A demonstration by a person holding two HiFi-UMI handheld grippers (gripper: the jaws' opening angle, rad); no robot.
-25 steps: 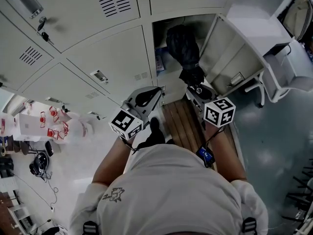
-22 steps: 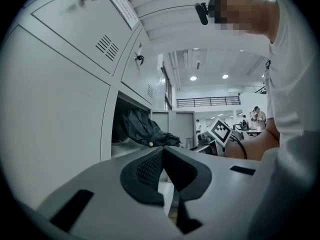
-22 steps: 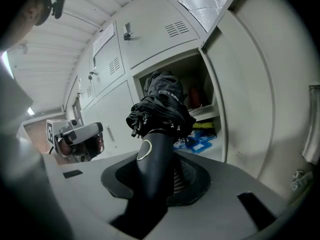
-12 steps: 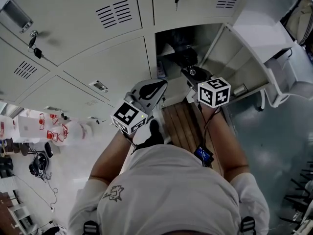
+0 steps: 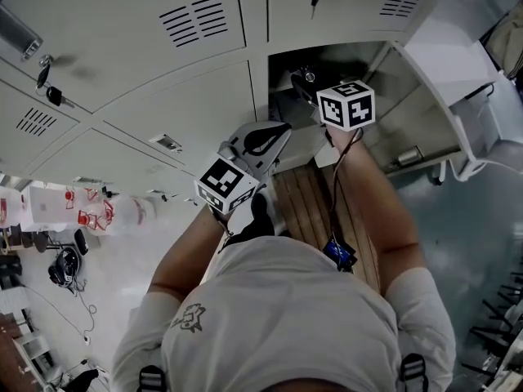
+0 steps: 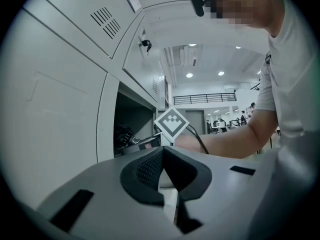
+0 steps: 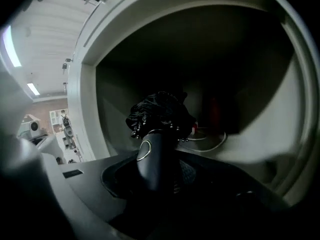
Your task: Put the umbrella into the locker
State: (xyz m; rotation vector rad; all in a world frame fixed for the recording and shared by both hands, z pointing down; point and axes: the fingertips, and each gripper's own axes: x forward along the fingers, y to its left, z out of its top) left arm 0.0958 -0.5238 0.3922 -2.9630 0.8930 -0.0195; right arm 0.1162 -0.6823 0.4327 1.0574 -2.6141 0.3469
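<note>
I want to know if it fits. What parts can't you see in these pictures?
Umbrella tip: right gripper view, hidden behind its own bunched fabric.
Locker back: right gripper view, too dark; a red thing there is unclear.
Umbrella in head view: mostly covered by the right gripper and its cube.

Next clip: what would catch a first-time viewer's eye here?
First the black folded umbrella, clamped by its handle in the right gripper, its bunched canopy inside the dark open grey metal locker compartment. Then that compartment's grey door swung wide at the head view's right, and the left gripper shut on nothing beside the closed lockers.
</note>
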